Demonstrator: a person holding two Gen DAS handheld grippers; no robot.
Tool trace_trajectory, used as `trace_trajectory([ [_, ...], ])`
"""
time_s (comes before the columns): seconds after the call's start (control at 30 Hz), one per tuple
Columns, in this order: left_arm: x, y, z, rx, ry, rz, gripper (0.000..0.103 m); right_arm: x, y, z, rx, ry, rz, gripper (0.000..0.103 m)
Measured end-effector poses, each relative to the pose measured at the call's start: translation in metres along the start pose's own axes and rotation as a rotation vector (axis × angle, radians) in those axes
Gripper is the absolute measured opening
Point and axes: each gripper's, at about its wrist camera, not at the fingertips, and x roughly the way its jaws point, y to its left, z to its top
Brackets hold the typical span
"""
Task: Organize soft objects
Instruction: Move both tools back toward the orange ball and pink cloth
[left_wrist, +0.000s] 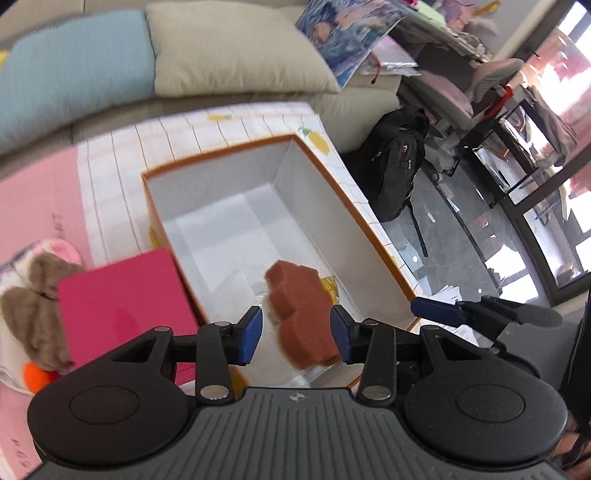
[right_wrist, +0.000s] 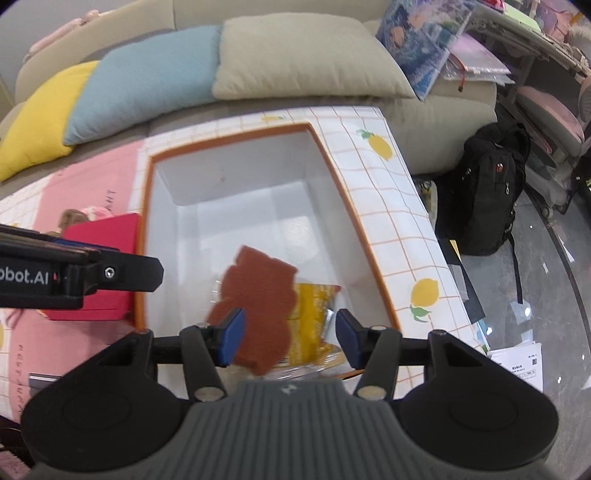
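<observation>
Risk: sponge (left_wrist: 301, 314) leaning on packet (right_wrist: 314, 317), likely to topple flat inside box (left_wrist: 369, 236). Counted: one box, one pink lid (left_wrist: 122, 314), one sponge. Left gripper (left_wrist: 297, 334) spread, sponge below between fingers, unpinched; right gripper (right_wrist: 290, 338) spread, empty.

You have bright daylight entering through the glass doors (left_wrist: 554, 206) at the right, where the panes are blown out to white and throw pale reflections across the dark floor (left_wrist: 461, 236). Both views show strong fisheye bending, with dark corners and curved lines at the edges, and motion blur smears the brown sponge (right_wrist: 255, 310), the orange-rimmed box (left_wrist: 373, 229) and the cushions (left_wrist: 66, 70). Inside the box, your white walls are evenly lit with only soft shadow in the corners.
</observation>
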Motion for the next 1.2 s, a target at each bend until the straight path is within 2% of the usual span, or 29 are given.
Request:
trace_trajectory([
  [0.13,-0.025,0.009,-0.012,0.054,-0.050,0.010,0.050,-0.016,0.015,-0.005,-0.003,-0.033,0.031,0.055],
  [0.3,-0.056,0.034,-0.037,0.066,-0.127,0.018,0.049,-0.033,0.039,-0.014,-0.012,-0.085,0.093,0.059],
  [0.47,-0.080,0.070,-0.066,0.023,-0.203,0.082,0.049,-0.038,0.073,-0.027,-0.022,-0.143,0.178,0.062],
  [0.7,-0.092,0.121,-0.109,-0.083,-0.231,0.140,0.049,-0.023,0.130,-0.043,-0.042,-0.170,0.307,0.063],
  [0.87,-0.095,0.149,-0.137,-0.106,-0.229,0.249,0.049,-0.007,0.178,-0.050,-0.156,-0.160,0.360,0.061],
  [1.0,-0.099,0.171,-0.151,-0.141,-0.244,0.293,0.049,0.001,0.210,-0.055,-0.266,-0.174,0.362,0.061],
  [1.2,-0.099,0.201,-0.163,-0.201,-0.272,0.300,0.049,0.015,0.247,-0.048,-0.474,-0.202,0.321,0.059],
])
